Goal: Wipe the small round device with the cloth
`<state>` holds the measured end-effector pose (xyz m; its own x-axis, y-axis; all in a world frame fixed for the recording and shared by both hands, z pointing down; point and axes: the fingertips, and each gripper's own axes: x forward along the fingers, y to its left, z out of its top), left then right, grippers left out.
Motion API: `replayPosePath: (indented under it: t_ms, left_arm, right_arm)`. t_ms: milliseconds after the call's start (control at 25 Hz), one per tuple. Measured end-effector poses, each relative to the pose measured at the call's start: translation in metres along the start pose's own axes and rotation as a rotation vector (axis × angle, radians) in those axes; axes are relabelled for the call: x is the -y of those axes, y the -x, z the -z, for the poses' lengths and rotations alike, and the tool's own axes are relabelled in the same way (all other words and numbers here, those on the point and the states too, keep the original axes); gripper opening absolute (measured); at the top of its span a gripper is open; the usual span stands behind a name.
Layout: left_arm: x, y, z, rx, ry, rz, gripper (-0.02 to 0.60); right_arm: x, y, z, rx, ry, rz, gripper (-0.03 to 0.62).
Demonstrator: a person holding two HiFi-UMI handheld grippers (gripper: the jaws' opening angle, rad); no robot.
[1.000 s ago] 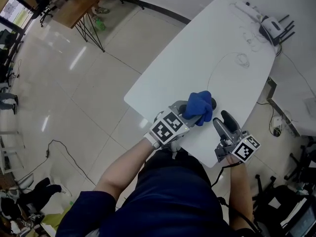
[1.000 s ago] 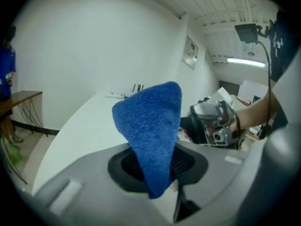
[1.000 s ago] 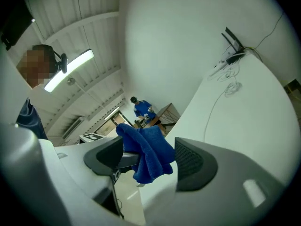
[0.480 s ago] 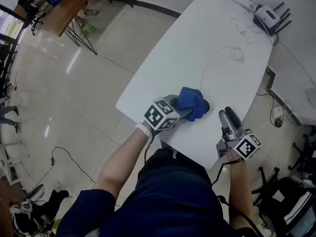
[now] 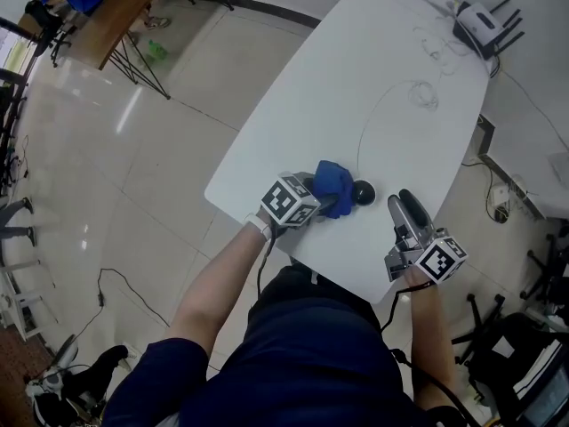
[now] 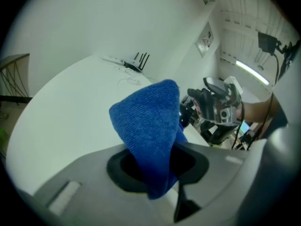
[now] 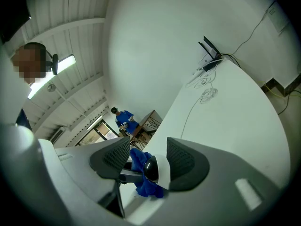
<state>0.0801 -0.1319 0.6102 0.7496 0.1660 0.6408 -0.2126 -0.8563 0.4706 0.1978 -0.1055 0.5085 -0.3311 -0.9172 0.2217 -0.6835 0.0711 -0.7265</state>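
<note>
Cloth (image 5: 332,185) has slid off toward 9 o'clock in the head view. The small round device (image 5: 362,192) it covered a second ago now shows bare on the desk (image 5: 356,78), near the front edge. My left gripper (image 5: 322,201) has come down and pinches the bunched cloth between its jaws. My right gripper (image 5: 398,206) has just been closing its jaws, yet they stand spread. Its own view shows the device in the gap ahead, but the pads aren't pressing on it.

Key relation: the device sits at 3 o'clock of the cloth, right against its edge, and roughly 10 o'clock from the right gripper's tips. The left is nearer. My guess is a short sweep toward 3 o'clock puts the cloth on it.
</note>
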Motion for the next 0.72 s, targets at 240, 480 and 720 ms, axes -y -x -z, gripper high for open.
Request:
replayPosePath:
  t_ms: [240, 480, 720]
  left_arm:
    - [-0.015, -0.003, 0.02, -0.174, -0.134, -0.066, 0.12]
    - [-0.009, 0.015, 0.013, -0.117, -0.163, -0.182, 0.123]
    - [0.042, 0.056, -0.024, -0.11, -0.502, -0.171, 0.123]
  right_arm:
    - [-0.007, -0.003, 0.014, -0.003, 0.011, -0.006, 0.247]
    - [-0.002, 0.016, 0.012, 0.014, 0.019, 0.007, 0.234]
    - [0.0, 0.016, 0.013, 0.01, 0.033, 0.01, 0.235]
